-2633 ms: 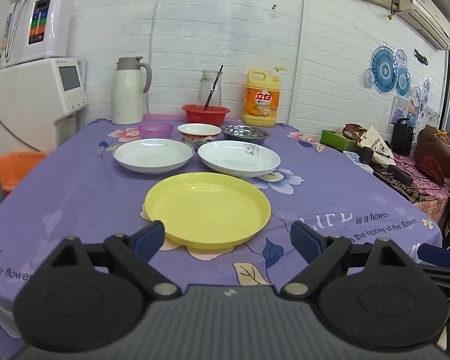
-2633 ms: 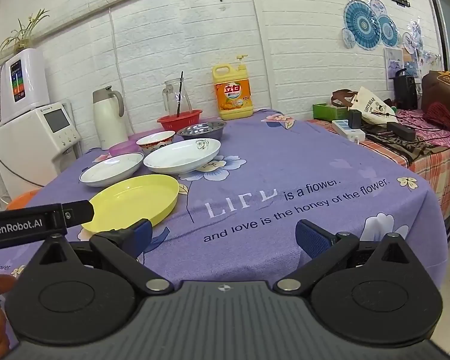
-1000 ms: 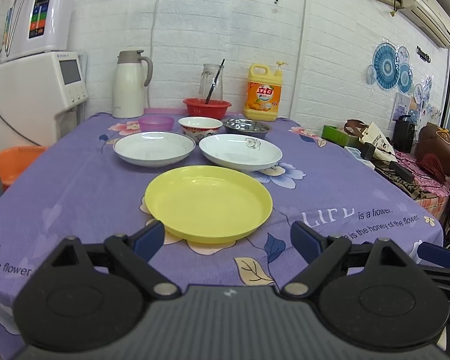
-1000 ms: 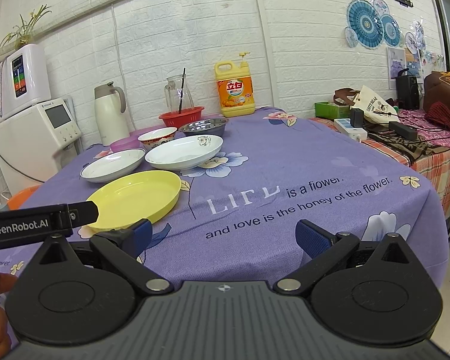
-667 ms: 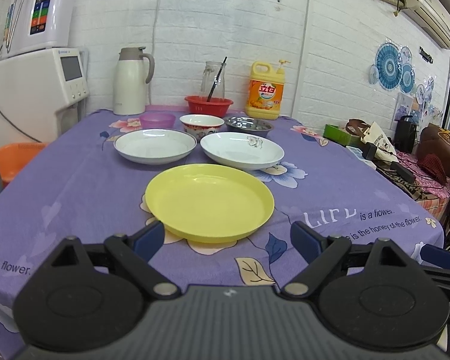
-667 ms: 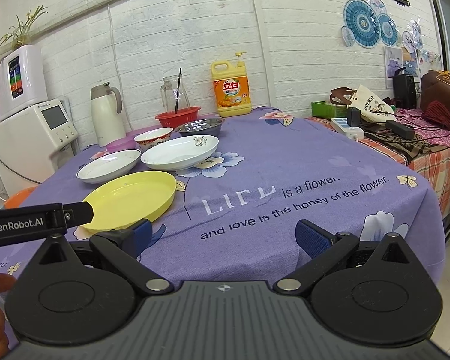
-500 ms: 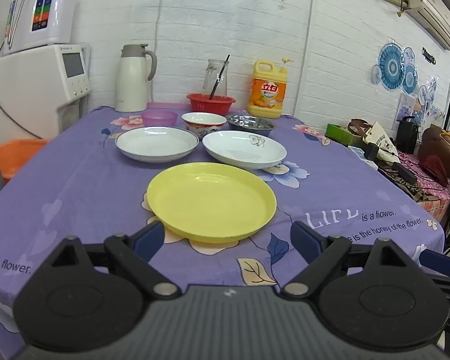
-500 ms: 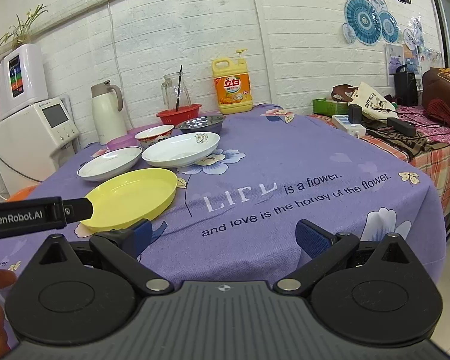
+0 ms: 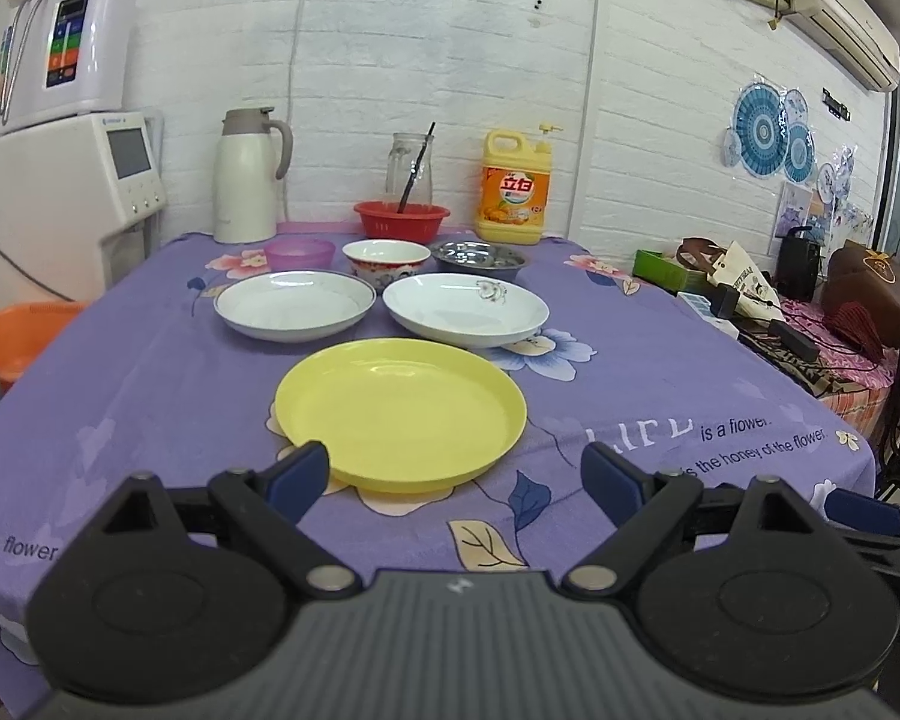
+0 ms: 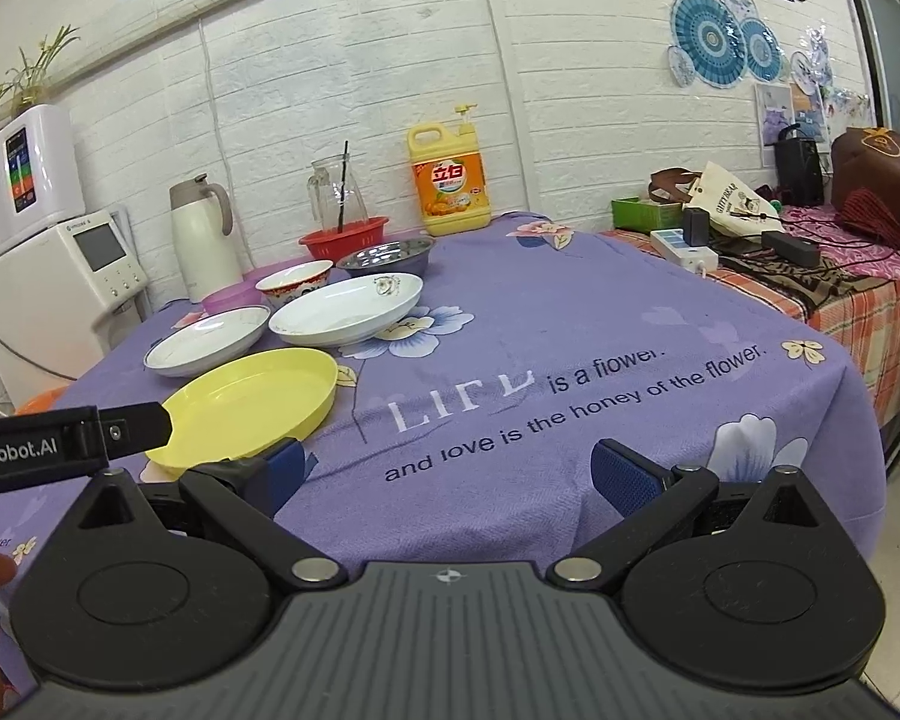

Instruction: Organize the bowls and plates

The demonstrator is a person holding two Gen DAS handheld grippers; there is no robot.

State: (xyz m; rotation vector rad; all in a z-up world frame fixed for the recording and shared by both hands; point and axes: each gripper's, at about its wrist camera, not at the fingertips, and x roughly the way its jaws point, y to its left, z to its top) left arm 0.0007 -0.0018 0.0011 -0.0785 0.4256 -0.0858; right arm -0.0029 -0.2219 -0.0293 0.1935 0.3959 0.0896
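A yellow plate [image 9: 399, 411] lies on the purple tablecloth just ahead of my left gripper [image 9: 456, 480], which is open and empty at the table's near edge. Behind it lie two white plates, one on the left [image 9: 294, 305] and one on the right [image 9: 465, 309]. Further back stand a pink bowl [image 9: 299, 252], a red-patterned white bowl [image 9: 385, 258] and a steel bowl [image 9: 479, 255]. My right gripper [image 10: 447, 471] is open and empty, to the right of the yellow plate [image 10: 252, 402]. The left gripper's body [image 10: 60, 447] shows at the left of the right wrist view.
At the back stand a white thermos [image 9: 246, 177], a red basket [image 9: 401, 220] with a glass jar, and a yellow detergent bottle [image 9: 515, 189]. A white appliance [image 9: 60, 204] stands left. A cluttered side table [image 10: 780, 252] stands right.
Both views shift slightly as the hand-held grippers wobble near the table's front edge. The dishes have not moved and both grippers stay open.
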